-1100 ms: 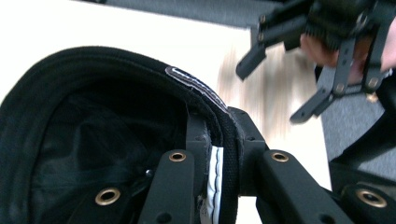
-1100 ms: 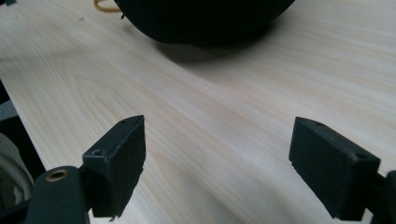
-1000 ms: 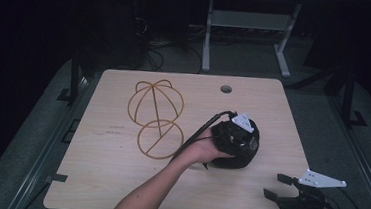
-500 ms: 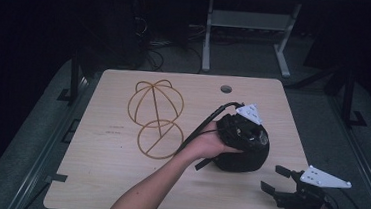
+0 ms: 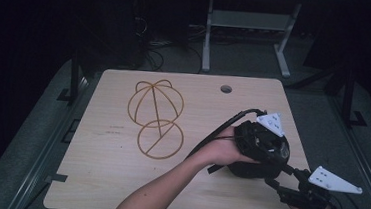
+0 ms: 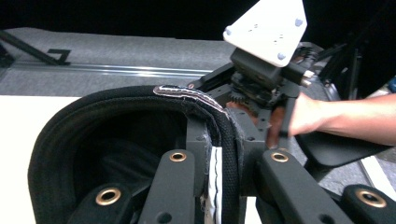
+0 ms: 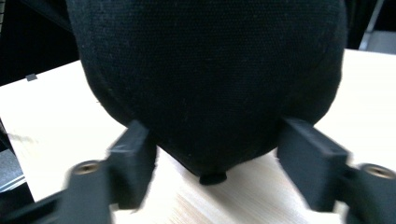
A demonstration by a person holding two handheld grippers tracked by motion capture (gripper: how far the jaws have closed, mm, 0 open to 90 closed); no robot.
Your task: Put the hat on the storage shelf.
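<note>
A black cap [image 5: 246,170] hangs over the right part of the wooden table [image 5: 102,178]. My left gripper [image 5: 264,150] is shut on it. In the left gripper view its jaws [image 6: 219,161] pinch the stitched rim, with the hollow inside of the cap [image 6: 93,126] to their left. From the near right edge my right gripper [image 5: 283,176] points at the cap's crown [image 7: 210,70]. Its jaws have just been closing. They stand on either side of the crown with the black pads [image 7: 306,161] close to the cloth, and no grip shows.
A golden wire cap frame [image 5: 155,118] lies flat on the table's left-middle part. A round cable hole [image 5: 226,89] sits near the far edge. A metal stand [image 5: 208,41] and cables are on the dark floor beyond.
The left hand has carried the cap up and towards the right edge. The right gripper has risen a little and its jaws have narrowed around the crown.
</note>
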